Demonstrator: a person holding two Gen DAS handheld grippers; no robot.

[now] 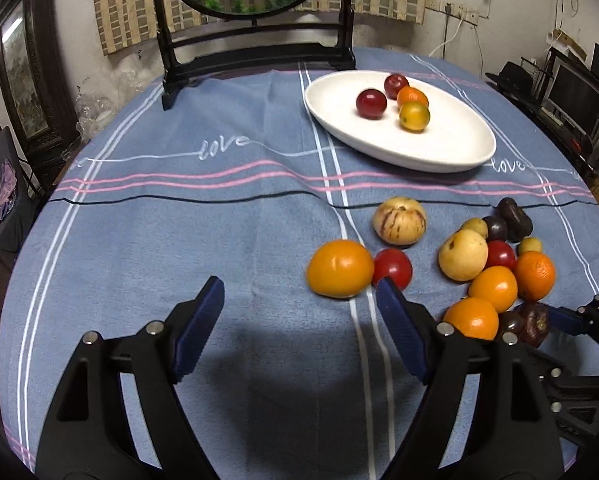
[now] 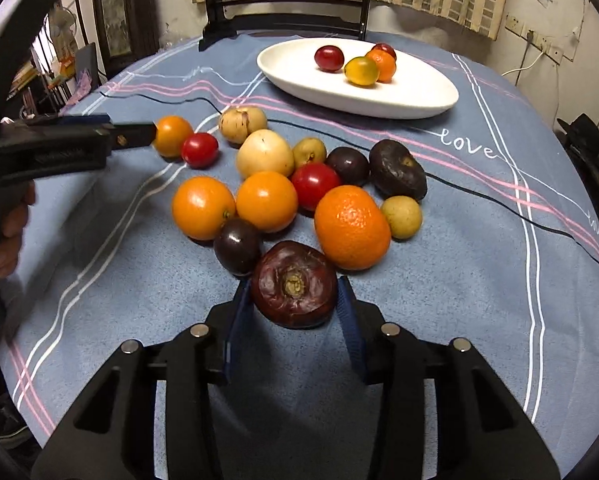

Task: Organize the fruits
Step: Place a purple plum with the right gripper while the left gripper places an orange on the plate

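Plainly, a sorting job caught partway.
Plate: the white plate (image 1: 399, 148) sits at the far side of the cloth (image 1: 179, 240) and already carries four small fruits, two red and two orange, so it looks to be the collecting spot.
Pile: the rest of the fruit (image 2: 283, 184) lies loose on the cloth near both tools, well apart from the plate.
Right gripper (image 2: 295, 312): its jaws stand one on each side of the wrinkled dark fruit (image 2: 295, 284), close against it. Whether they press it yet I cannot tell, and it looks to rest on the cloth.
Left gripper (image 1: 299, 316): wide open and holding nothing, low over bare cloth, its right finger near an orange (image 1: 339, 268) and a red tomato (image 1: 393, 266), probably lined up as the next pick.
Grip: the dark fruit is the nearest outlier, so taking it first avoids disturbing its neighbours.
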